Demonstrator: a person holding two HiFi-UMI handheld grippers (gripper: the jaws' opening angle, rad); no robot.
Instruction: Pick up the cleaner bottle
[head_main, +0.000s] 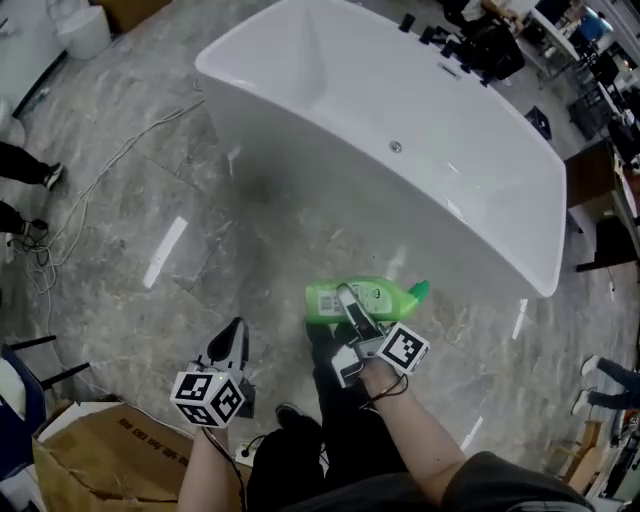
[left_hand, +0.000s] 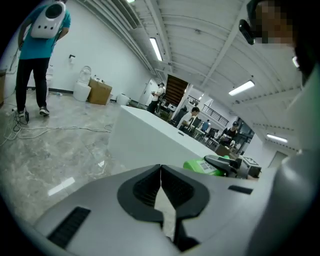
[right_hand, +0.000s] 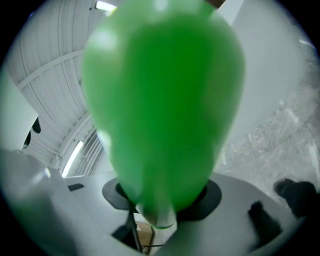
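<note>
Lift stage: your right gripper has its fingers clamped on the cleaner bottle, seemingly clear of the floor beside the bathtub. Your left gripper has its fingers closed on nothing. Next, keep that grip steady.

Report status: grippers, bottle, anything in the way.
Right gripper shut on green bottle, clear of the floor. Left gripper shut, empty. Bathtub ahead, not touching.
</note>
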